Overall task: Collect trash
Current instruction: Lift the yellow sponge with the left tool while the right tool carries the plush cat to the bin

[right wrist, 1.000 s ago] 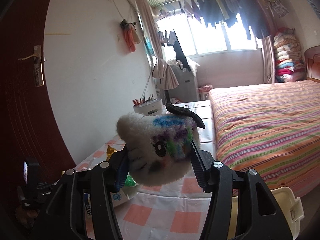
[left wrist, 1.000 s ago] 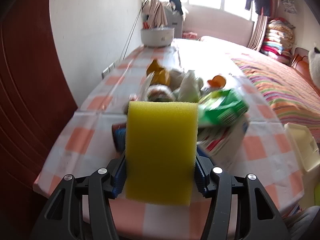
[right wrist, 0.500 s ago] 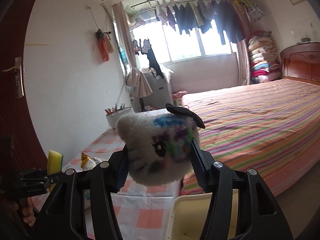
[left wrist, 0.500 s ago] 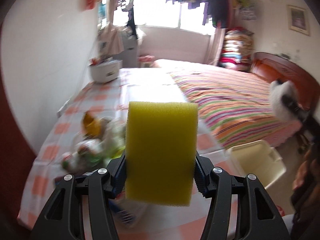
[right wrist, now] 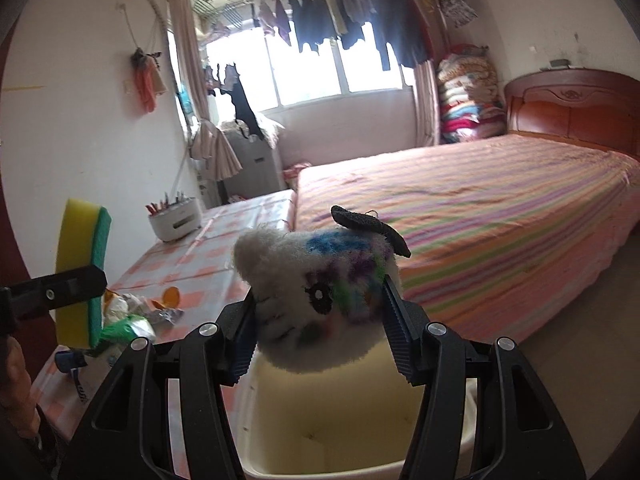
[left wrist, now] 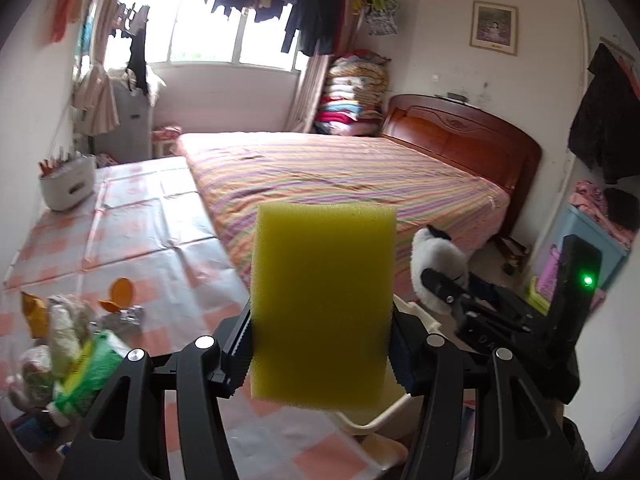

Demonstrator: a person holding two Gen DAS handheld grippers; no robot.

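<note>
Bedroom daylight falls on a table with a checked cloth (left wrist: pixel 160 216), and the cream bin (right wrist: pixel 360 420) stands on the floor just beside its near corner.

Nearest to the bin, the right gripper (right wrist: pixel 320 320) hangs directly over the open mouth, its jaws pressed on a white plush toy (right wrist: pixel 316 300) with coloured marks. Inside, the bin shows only a bare bottom (as much as this view allows), so I judge that nothing is collected yet.

Just beside the bin, toward the table, the left gripper (left wrist: pixel 322 344) holds a yellow sponge (left wrist: pixel 324 300) upright between its jaws; the right wrist view shows a green layer on its back. It is near the bin's rim but not clearly above the opening.

Farther from the bin, on the cloth, a trash pile (left wrist: pixel 72 340) lies untouched: a green wrapper, crumpled bags, foil and orange peel. Well beyond it stands a white pot (left wrist: pixel 68 188), and the striped bed (left wrist: pixel 340 176) runs alongside.

Two items seem ready to drop; the pile is the work left.
</note>
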